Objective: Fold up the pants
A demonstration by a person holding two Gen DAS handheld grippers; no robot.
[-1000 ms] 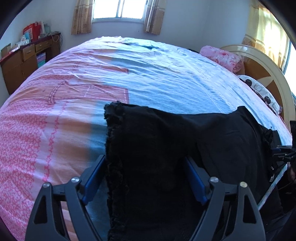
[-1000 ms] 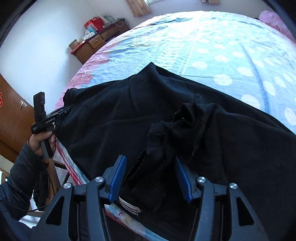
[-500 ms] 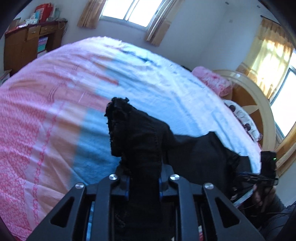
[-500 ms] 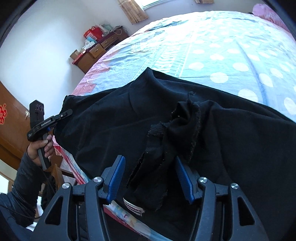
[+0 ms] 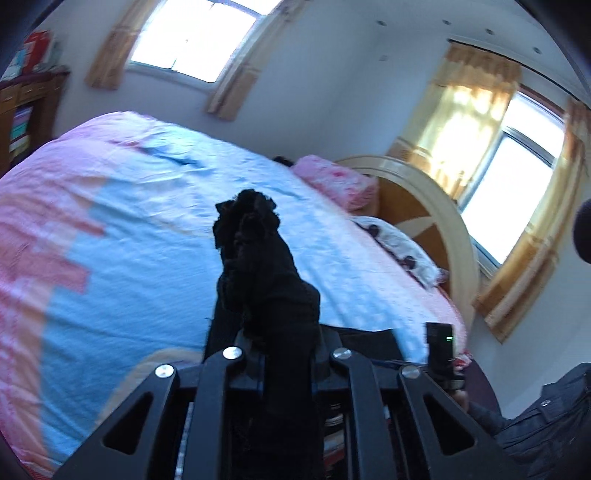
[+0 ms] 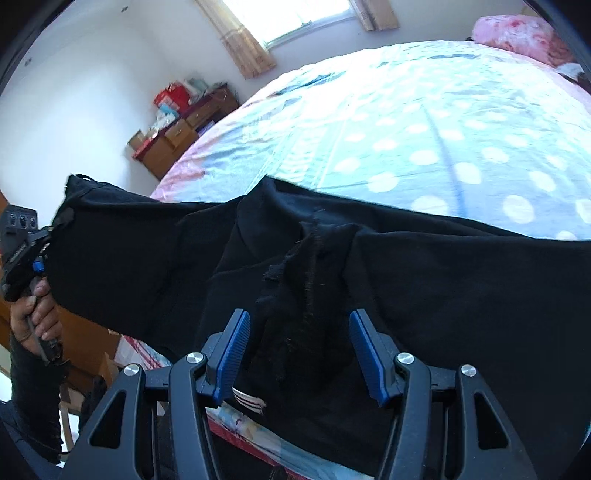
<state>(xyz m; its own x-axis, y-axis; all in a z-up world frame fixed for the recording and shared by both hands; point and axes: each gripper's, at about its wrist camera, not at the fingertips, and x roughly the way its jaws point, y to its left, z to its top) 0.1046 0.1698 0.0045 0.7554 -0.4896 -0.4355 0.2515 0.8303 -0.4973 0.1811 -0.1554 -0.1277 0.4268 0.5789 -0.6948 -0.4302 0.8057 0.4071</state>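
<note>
My left claw (image 5: 275, 354) has just closed on the black pants (image 6: 424, 280)' hem; my right claw (image 6: 295, 347) straddles bunched cloth, jaws apart. I'd clamp it first, then carry both ends level across the bed (image 6: 424, 122).

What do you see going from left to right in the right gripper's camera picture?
Hand holding the left gripper → wooden dresser → black pants → pink pillow.

My right gripper (image 6: 299, 345) has black angular arms, silver screws and ribbed blue pads (image 6: 229, 345); my left gripper (image 5: 286, 363) is black too. Dark sleeve (image 6: 35, 398).
</note>
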